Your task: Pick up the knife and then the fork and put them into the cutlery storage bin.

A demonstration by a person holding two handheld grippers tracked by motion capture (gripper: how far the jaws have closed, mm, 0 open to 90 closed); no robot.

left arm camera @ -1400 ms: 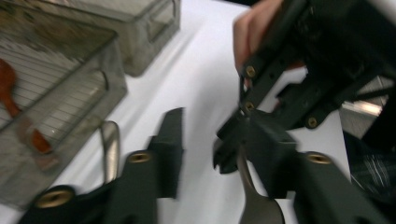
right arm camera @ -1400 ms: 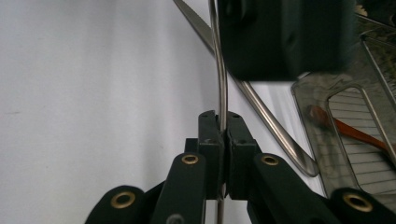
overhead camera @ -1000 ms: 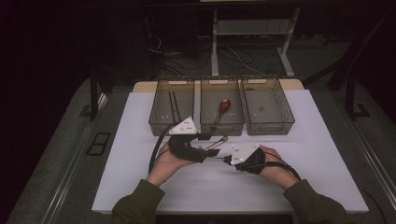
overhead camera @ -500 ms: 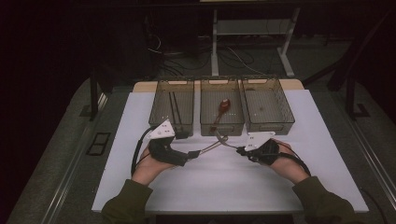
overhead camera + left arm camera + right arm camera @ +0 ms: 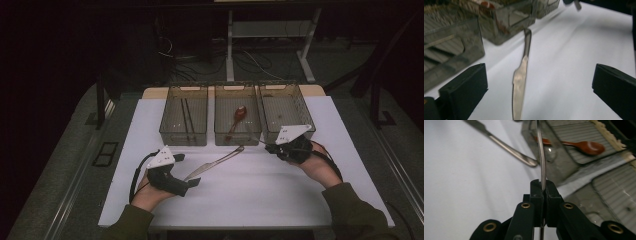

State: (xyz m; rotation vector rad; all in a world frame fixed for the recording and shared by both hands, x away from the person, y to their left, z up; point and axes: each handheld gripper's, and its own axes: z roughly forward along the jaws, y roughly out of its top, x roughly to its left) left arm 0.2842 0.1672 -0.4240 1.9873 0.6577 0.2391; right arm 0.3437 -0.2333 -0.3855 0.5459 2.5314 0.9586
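Note:
A silver table knife (image 5: 215,164) (image 5: 520,82) (image 5: 506,147) lies flat on the white mat, its blade toward my left gripper (image 5: 192,181) (image 5: 539,82). That gripper's jaws have just been opening and stand wide apart, with the blade between them and untouched. My right gripper (image 5: 272,147) (image 5: 541,187) is shut on a thin metal utensil (image 5: 541,152) (image 5: 255,135), seen edge-on. It hovers just in front of the right bin (image 5: 300,107). I cannot tell what kind of utensil it is.
Three clear bins stand in a row at the back of the white mat (image 5: 250,200). The left bin (image 5: 183,132) holds dark chopsticks (image 5: 186,117). A red spoon (image 5: 239,115) (image 5: 584,146) lies in the middle bin (image 5: 236,135).
The hands have drawn apart from the centre. The left one moved left and toward the front edge, leaving the knife on the mat. The right one moved right and back with its utensil.

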